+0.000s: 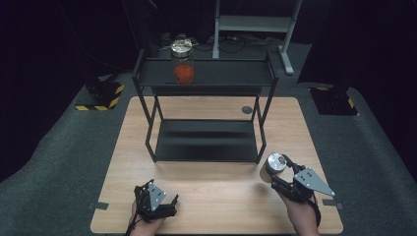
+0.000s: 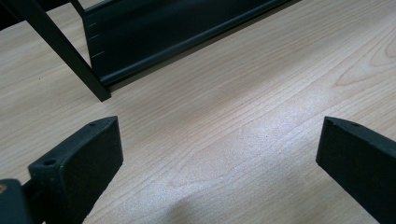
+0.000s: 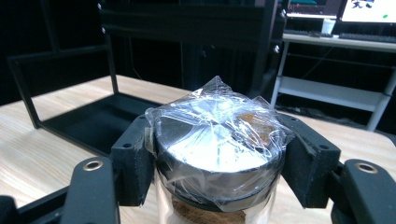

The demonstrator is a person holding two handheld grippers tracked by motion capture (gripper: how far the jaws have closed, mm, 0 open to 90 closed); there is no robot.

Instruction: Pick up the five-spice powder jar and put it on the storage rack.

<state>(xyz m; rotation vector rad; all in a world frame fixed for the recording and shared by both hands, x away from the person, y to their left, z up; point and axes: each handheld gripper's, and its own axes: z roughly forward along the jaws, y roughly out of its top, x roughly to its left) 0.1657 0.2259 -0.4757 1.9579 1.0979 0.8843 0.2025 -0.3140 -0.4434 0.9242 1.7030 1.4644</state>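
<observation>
At the near right of the light wooden tabletop point(image 1: 216, 196), the right tool point(image 1: 272, 173) pinches a clear glass jar with a silver lid under plastic wrap point(image 3: 217, 149), its pads pressing just below the lid. It sits near the black metal two-tier shelf point(image 1: 206, 140), whose top tier carries a red-filled glass jar point(image 1: 183, 63). The left tool point(image 1: 167, 204) rests spread wide at near left.

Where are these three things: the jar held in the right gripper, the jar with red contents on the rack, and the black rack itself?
Held jar point(image 3: 217, 140): right gripper view, on its wrapped silver lid.
Red-filled jar point(image 1: 183, 73): high view, on the red contents.
Black rack point(image 1: 226, 73): high view, on bare top shelf.
</observation>
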